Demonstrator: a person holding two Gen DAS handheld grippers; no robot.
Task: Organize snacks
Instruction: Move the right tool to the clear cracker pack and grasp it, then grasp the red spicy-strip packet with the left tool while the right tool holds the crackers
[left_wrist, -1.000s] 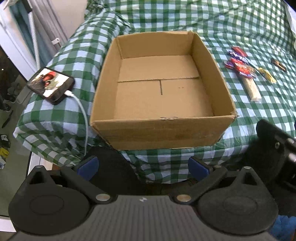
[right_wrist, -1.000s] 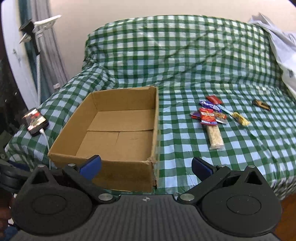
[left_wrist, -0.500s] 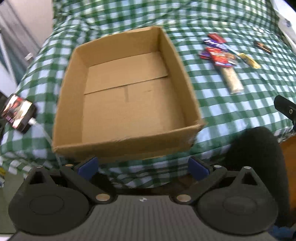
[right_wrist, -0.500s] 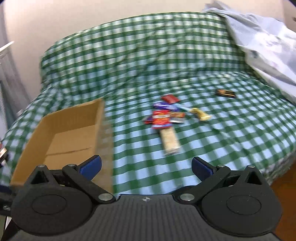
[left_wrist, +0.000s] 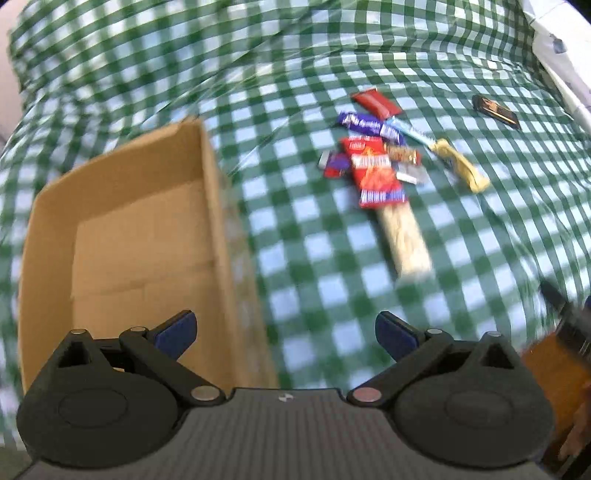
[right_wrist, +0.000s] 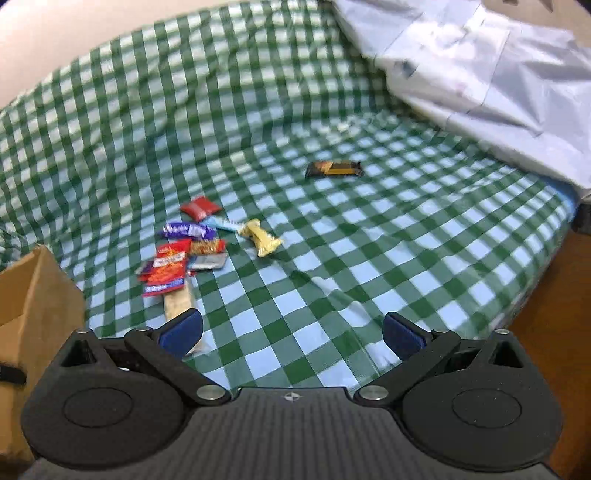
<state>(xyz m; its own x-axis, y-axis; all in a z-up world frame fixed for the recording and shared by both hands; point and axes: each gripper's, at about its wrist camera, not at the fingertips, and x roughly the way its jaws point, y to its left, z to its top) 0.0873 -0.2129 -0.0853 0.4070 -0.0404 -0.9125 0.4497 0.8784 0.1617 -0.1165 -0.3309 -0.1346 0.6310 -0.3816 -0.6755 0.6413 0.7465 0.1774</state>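
Both grippers are empty and none of the snacks has been picked up, so the step in hand looks like the approach to the first one. The left gripper (left_wrist: 284, 330) has its jaws spread wide, hanging over the near edge of the bed (left_wrist: 295, 288), with the box (left_wrist: 140, 236) to its left and the snacks ahead to its right. The box is open-topped and appears empty. The right gripper (right_wrist: 291, 334) also has its jaws spread and holds nothing; it faces the checked bed cover with the pile ahead to its left. The snacks lie in a loose heap just right of the box: a red bag (right_wrist: 166, 271) on top of a long pale pack (left_wrist: 404, 240), a purple bar (right_wrist: 186, 230), a small red packet (right_wrist: 199, 208), a yellow wrapper (right_wrist: 260, 238) a little to the right, and several smaller pieces tucked under and beside the red bag. A dark bar (right_wrist: 334, 169) lies well apart, farther back on the bed. A pale sheet (right_wrist: 480, 74) is bunched at the far right. Next, I judge, one gripper has to lower over a single snack, best an outlying one such as the yellow wrapper or the long pack, line its jaws across the narrow side, and close without dragging the overlapping neighbours. The soft, creased cover could let thin wrappers slip. Both views are motion-blurred, so small labels cannot be read.
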